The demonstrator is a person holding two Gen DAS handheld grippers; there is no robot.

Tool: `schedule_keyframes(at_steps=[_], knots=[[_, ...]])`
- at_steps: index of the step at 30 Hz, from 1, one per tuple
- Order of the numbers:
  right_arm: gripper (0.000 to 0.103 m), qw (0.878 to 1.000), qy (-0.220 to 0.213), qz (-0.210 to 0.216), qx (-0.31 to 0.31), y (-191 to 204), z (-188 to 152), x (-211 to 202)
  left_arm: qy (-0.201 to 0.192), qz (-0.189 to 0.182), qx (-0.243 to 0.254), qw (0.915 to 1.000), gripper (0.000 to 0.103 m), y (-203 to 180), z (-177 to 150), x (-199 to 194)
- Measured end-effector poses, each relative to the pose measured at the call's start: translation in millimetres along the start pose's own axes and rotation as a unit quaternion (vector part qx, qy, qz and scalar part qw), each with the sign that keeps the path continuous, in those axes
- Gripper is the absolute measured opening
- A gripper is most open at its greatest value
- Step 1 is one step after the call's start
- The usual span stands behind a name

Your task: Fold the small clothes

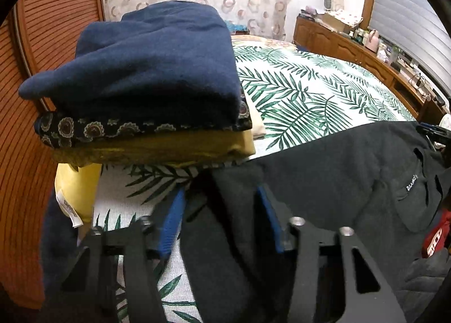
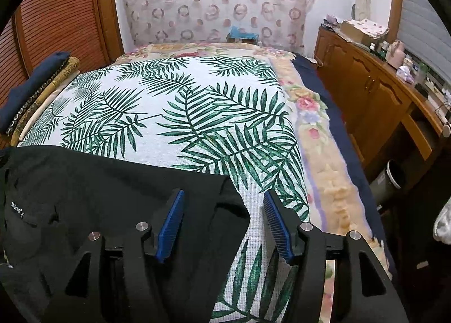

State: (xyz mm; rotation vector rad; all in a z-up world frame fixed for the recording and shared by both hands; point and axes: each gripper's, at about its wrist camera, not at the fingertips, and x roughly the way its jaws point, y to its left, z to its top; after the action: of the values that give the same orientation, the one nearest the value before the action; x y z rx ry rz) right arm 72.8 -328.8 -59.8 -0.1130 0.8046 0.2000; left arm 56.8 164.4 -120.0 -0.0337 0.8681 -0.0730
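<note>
A black garment (image 1: 324,170) with a small white logo lies flat on the leaf-print bed cover (image 1: 310,91). My left gripper (image 1: 220,196) is open, its blue pads either side of the garment's left edge. In the right wrist view the same black garment (image 2: 98,190) fills the lower left, and my right gripper (image 2: 222,199) is open over its right corner, the cloth lying between the pads. A stack of folded clothes (image 1: 146,69), navy on top, then a patterned one, then yellow, sits just beyond my left gripper.
The stack also shows at the bed's left edge in the right wrist view (image 2: 33,83). A wooden louvred door (image 2: 62,12) stands left. A wooden dresser (image 2: 375,89) with clutter runs along the right. A bin (image 2: 389,179) stands on the floor.
</note>
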Motion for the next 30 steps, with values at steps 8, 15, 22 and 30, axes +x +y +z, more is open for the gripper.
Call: schedule_keyframes(at_steps=[8, 15, 22, 30], knots=[[0.055, 0.999, 0.01, 0.039, -0.008, -2.0, -2.4, -1.5, 0.01, -0.026, 0.006, 0.9996, 0.022, -3.0, 5.1, 0.2], [0.008, 0.996, 0.012, 0.093, -0.008, 5.4, -6.2, -8.2, -0.001, -0.041, 0.018, 0.999, 0.008, -10.2, 5.3, -10.3], [0.007, 0.991, -0.079, 0.111, 0.007, 3.0, -7.2, -88.0, -0.113, -0.069, 0.015, 0.991, 0.008, -23.8, 12.1, -94.8], [0.007, 0.974, -0.204, 0.096, -0.025, 8.3, 7.0, -204.2, -0.251, -0.083, 0.011, 0.9643, 0.007, -35.9, 27.8, -188.2]])
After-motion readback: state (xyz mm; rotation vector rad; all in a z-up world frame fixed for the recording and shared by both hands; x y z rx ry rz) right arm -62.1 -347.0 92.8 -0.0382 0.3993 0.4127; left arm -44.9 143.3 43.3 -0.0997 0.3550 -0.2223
